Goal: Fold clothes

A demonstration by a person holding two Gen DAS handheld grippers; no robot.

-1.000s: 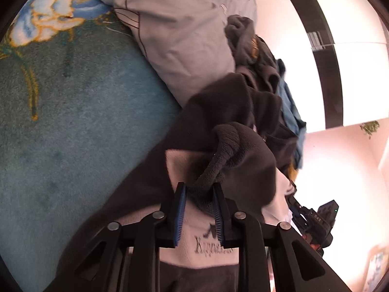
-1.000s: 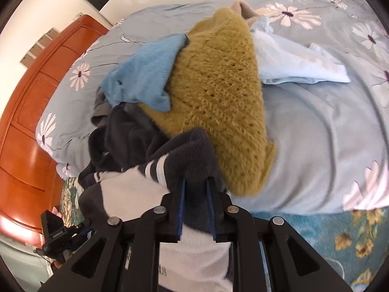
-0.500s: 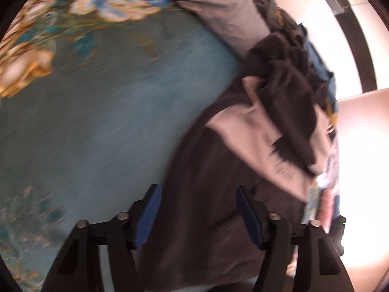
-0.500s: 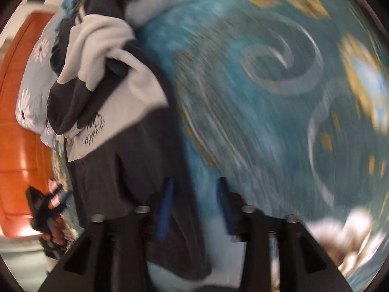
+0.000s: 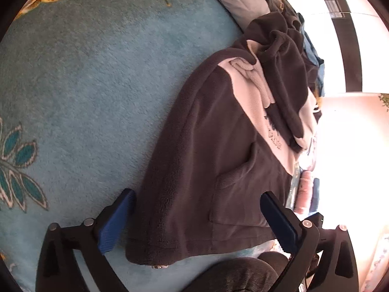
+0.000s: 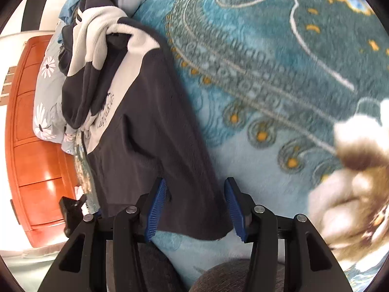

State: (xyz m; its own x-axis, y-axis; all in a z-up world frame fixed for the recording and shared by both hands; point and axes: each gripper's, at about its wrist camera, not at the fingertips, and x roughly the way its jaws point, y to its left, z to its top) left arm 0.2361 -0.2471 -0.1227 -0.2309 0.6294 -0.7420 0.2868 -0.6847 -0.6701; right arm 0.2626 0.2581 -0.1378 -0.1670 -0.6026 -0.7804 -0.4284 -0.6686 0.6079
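Dark fleece jacket (image 5: 206,160) is lying stretched out on the teal floral blanket (image 5: 85,85) on the bed, hem end toward both cameras, collar and sleeves still bunched at the far end against the clothes pile (image 6: 80,7). Looks like it's being laid flat as the base for folding, hence the long pull away from the pile.

Left gripper (image 5: 197,221) jaws are opening, standing wide, straddling the hem, pads not pressing on fabric. Right gripper (image 6: 197,209) jaws are also opening, about half apart, over the jacket's hem corner (image 6: 214,228), not gripping it.

Versus a second ago: both were clamped on bunched fleece right at the pile, yellow knit filling the right view. Now the jacket is dragged clear, dropped flat and released. Top half still needs smoothing, I'd judge.
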